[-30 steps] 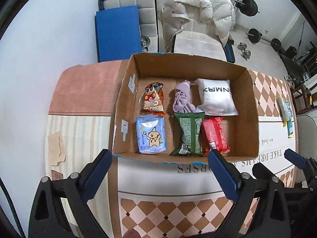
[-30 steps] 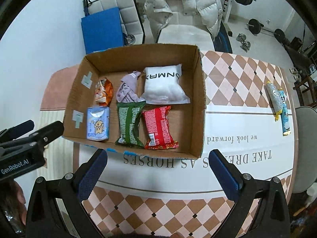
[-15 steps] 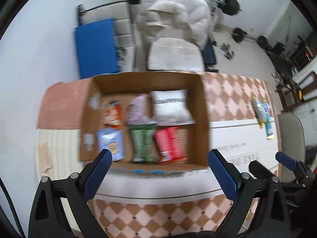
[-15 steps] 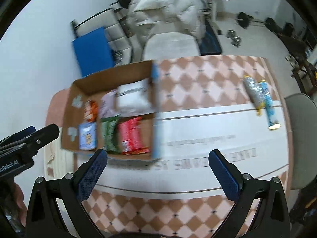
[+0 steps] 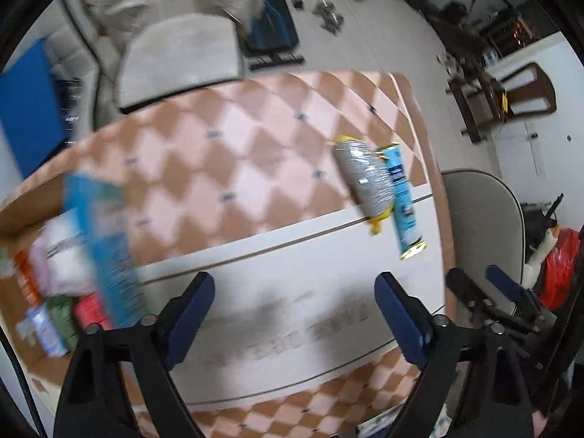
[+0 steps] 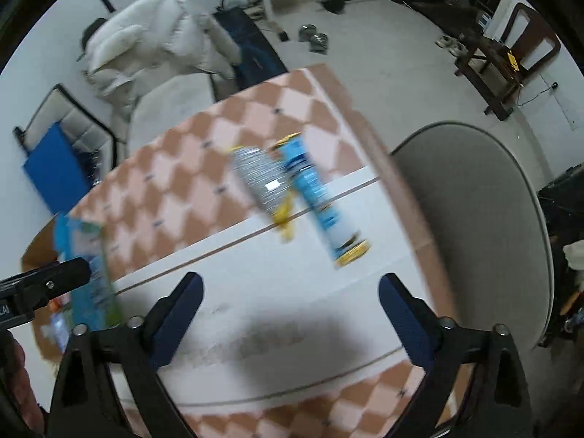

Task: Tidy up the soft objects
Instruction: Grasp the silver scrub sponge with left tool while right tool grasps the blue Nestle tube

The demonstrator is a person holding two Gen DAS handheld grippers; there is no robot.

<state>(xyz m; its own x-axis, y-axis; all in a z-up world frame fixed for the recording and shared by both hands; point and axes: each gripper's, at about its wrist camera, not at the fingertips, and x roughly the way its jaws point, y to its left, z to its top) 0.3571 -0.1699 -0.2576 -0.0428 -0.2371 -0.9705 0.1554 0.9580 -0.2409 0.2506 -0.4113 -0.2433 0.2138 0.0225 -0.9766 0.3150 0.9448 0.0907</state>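
Observation:
Two packets lie side by side on the table near its right edge: a silver-grey packet (image 5: pixel 365 179) (image 6: pixel 263 182) with yellow ends and a light blue packet (image 5: pixel 403 200) (image 6: pixel 317 197). The cardboard box (image 5: pixel 22 200) (image 6: pixel 40 248) with several soft packets inside sits at the far left of both blurred views. My left gripper (image 5: pixel 294 314) is open and empty above the white band of the tablecloth. My right gripper (image 6: pixel 290 314) is open and empty, with the two packets ahead of it. The right gripper also shows in the left wrist view (image 5: pixel 485 288).
The table carries a checkered pink and white cloth (image 5: pixel 226 153) with printed lettering. A grey chair (image 6: pixel 474 197) stands at the table's right edge. A bench with a white jacket (image 6: pixel 146 36), a blue mat (image 6: pixel 54 168), weights and a wooden chair (image 6: pixel 511 47) are on the floor beyond.
Both grippers have swung right, away from the box toward the two packets; the box has slid to the left edge of both views. Both stay open and empty.

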